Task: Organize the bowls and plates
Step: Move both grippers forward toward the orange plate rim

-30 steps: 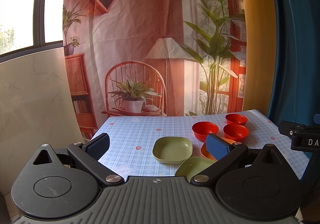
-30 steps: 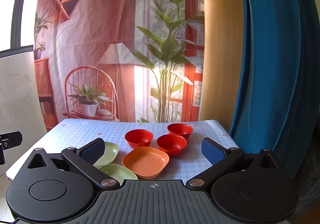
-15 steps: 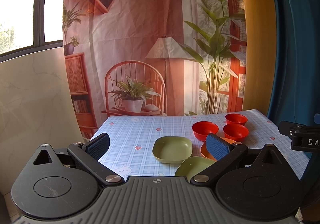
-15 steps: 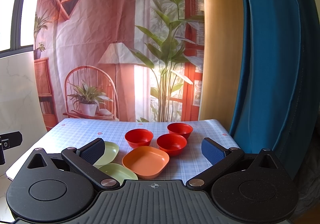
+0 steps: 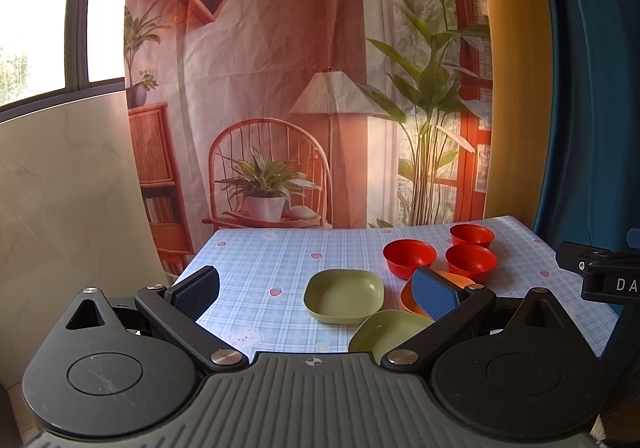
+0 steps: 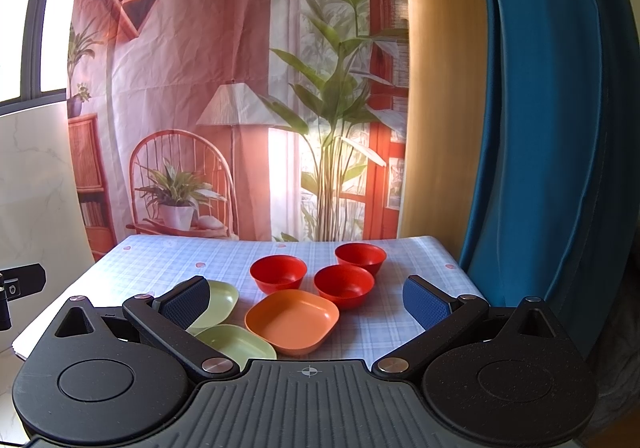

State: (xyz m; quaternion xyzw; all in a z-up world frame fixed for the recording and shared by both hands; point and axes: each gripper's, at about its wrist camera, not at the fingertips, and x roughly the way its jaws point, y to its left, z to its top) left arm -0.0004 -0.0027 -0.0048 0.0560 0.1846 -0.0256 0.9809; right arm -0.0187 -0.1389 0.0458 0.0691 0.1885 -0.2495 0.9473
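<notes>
Holding both my left tongs point(image 5: 316, 288) and right tongs point(image 6: 306, 298) wide and empty, I see the orange plate point(image 6: 292, 320) low at frame centre on the tabletop point(image 6: 168, 260). Two green plates point(image 6: 218, 302) sit lower left, three red bowls point(image 6: 278, 274) just behind. They look light, stiff, slick plastic; I would pinch a rim.

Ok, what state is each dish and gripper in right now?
Left gripper: open, empty.
Right gripper: open, empty.
Three round red bowls: upright, separate, unstacked.
Orange square plate: upright, alone.
Two green square plates: upright, side by side, unstacked.
</notes>
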